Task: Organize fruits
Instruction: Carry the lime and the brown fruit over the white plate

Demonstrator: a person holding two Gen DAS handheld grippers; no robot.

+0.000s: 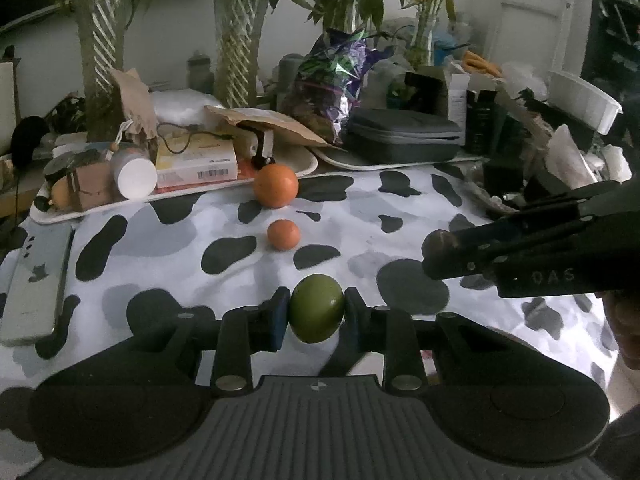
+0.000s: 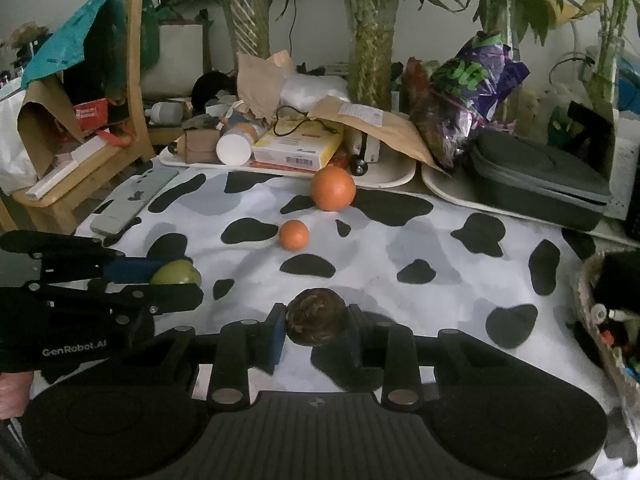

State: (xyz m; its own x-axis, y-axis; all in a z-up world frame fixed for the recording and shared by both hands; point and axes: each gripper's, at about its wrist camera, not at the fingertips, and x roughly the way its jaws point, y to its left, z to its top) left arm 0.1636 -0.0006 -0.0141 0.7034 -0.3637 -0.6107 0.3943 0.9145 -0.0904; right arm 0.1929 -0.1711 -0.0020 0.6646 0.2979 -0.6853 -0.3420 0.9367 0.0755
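Observation:
My left gripper [image 1: 316, 312] is shut on a green round fruit [image 1: 316, 308], held above the cow-print cloth [image 1: 360, 216]. My right gripper [image 2: 316, 326] is shut on a dark brown round fruit [image 2: 316, 322]. In the left wrist view the right gripper [image 1: 436, 256] reaches in from the right with the brown fruit [image 1: 438, 242] at its tip. The right wrist view shows the left gripper [image 2: 176, 280] at the left with the green fruit [image 2: 176, 274]. A large orange [image 1: 276, 185] [image 2: 333, 188] and a small orange [image 1: 283, 234] [image 2: 294, 234] lie on the cloth ahead, one behind the other.
A phone [image 1: 36, 280] [image 2: 134, 200] lies at the cloth's left edge. Cluttered white trays [image 1: 176, 196] [image 2: 384, 180], a dark zip case [image 1: 404, 140] [image 2: 536, 188], plant vases and bags line the back. A basket [image 2: 604, 344] stands at the right; a wooden chair [image 2: 132, 92] at the left.

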